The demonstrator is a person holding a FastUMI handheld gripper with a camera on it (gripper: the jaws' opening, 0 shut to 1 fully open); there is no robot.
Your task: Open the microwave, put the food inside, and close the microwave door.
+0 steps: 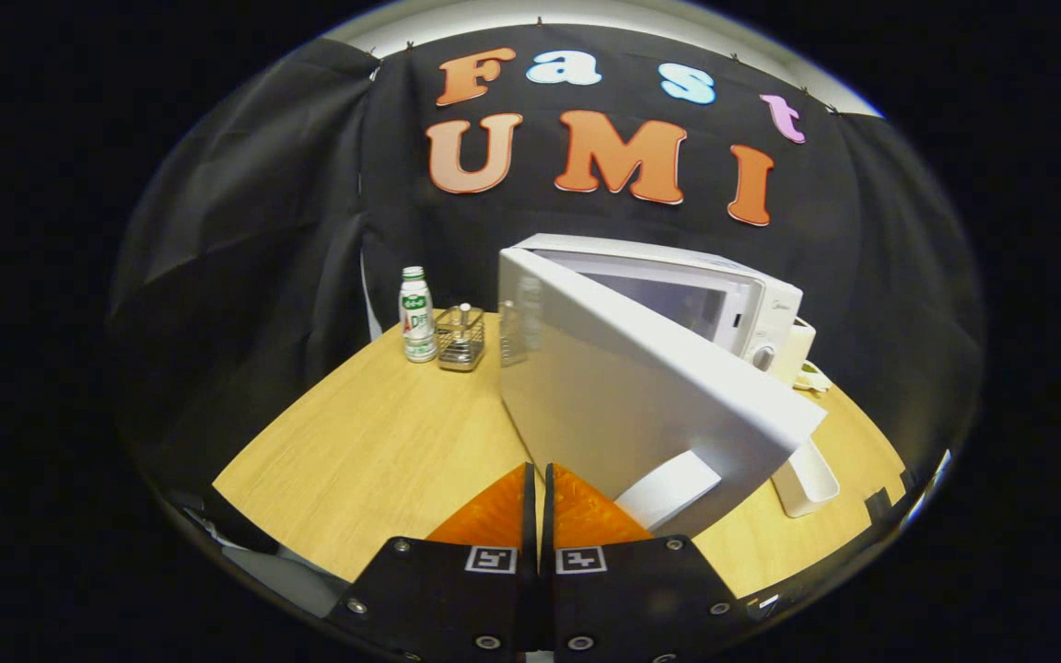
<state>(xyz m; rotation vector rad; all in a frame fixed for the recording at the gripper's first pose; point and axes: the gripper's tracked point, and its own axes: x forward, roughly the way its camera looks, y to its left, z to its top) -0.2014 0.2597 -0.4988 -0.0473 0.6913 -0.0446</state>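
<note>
With the gripper (538,479) fingers pressed together on nothing, push flat against the half-open microwave door (623,396) just ahead, swinging it steadily shut.

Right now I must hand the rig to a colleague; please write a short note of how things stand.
Gripper: jaws shut, holding nothing, just before the lower edge of the microwave door.
Microwave: on the wooden table, door swung partly open toward the gripper.
White tray: on the table right of the door; its contents are hidden.
Bottle and wire basket: left of the microwave.
Done: door open.
Left: food in, door closed.
</note>
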